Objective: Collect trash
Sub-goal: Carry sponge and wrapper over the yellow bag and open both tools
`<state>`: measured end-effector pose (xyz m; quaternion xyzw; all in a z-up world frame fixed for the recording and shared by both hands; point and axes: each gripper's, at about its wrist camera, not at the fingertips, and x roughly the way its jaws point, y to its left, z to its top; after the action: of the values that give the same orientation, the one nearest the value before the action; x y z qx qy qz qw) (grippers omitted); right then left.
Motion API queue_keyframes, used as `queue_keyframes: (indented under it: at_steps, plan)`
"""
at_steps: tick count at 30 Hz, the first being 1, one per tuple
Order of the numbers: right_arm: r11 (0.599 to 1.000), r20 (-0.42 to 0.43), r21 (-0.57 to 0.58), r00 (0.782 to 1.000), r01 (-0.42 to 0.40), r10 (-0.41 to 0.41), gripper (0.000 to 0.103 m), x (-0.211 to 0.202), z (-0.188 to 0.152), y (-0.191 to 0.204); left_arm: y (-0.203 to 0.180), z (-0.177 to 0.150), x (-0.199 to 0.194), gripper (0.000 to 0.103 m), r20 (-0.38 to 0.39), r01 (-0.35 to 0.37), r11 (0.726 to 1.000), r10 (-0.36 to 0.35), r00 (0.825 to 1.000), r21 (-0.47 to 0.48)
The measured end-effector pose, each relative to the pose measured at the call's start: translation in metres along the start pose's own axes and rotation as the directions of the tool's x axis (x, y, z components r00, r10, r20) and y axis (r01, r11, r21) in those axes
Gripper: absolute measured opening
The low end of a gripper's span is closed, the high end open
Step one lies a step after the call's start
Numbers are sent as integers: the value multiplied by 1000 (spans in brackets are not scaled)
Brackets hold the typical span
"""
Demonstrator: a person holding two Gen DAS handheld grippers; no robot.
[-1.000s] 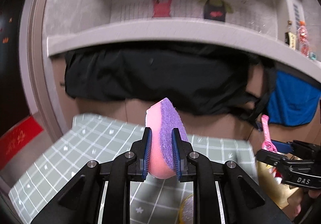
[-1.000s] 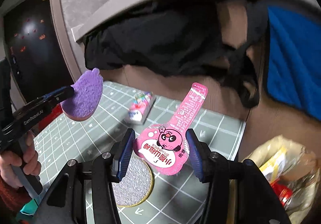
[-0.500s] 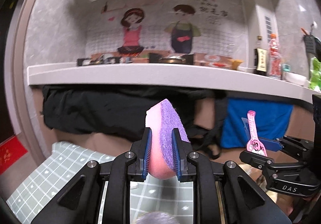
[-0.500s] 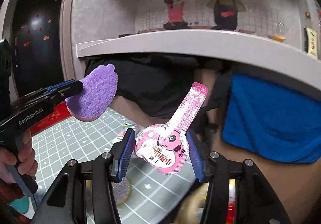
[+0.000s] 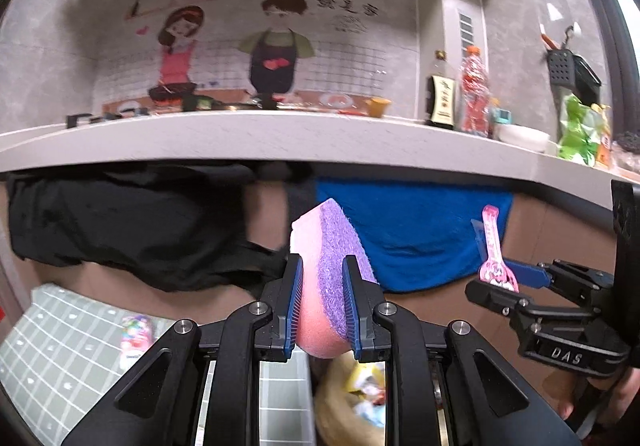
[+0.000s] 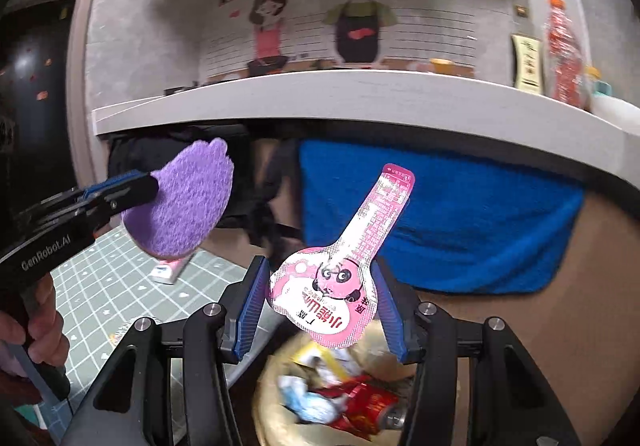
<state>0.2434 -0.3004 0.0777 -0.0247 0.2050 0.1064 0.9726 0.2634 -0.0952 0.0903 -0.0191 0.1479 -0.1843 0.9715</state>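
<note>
My left gripper (image 5: pixel 320 306) is shut on a pink and purple sponge (image 5: pixel 324 286), held in the air; the sponge also shows at the left of the right wrist view (image 6: pixel 180 206). My right gripper (image 6: pixel 320 306) is shut on a pink panda-print wrapper (image 6: pixel 340 278), held upright above a yellowish trash bag (image 6: pixel 332 398) full of crumpled wrappers. The wrapper also shows at the right of the left wrist view (image 5: pixel 494 258). The trash bag (image 5: pixel 352 394) lies just below my left gripper.
A green grid mat (image 5: pixel 60 350) with a small colourful packet (image 5: pixel 134 338) lies at the lower left. A grey counter (image 5: pixel 280 138) with bottles runs across above. Black cloth (image 5: pixel 120 222) and a blue towel (image 5: pixel 420 234) hang under it.
Both grippers have moved right, away from the mat, with their items still held. The trash bag has come into view beneath both of them.
</note>
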Motion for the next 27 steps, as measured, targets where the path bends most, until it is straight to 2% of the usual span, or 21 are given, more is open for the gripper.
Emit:
queue_keyframes:
  at_steps: [7,17,21,23,26,27]
  plan:
    - [999,-9,37,999,38,-37,49,-4,-9,-25,-24,-18,27,20,-67,69,997,-70,995,-20]
    - [995,-30,95,999,29,-26,49,7,-17,-45,-34,-36,51,21,-127,81,996,-84,988,-22]
    - [994,-37,111,999,24,-20,49,14,-17,-50,-33,-38,60,21,-149,106,994,-110,983,-34]
    - [992,-38,122,999,17,-13,49,18,-20,-52,-32,-40,68,22,-173,146,988,-154,973,-59]
    - [989,-41,149,999,6,0,50,27,-27,-59,-25,-46,89,30,-251,201,972,-225,941,-119]
    - [985,-76,170,997,22,-9,50,37,-32,-63,-21,-48,94,31,-274,202,970,-232,933,-133]
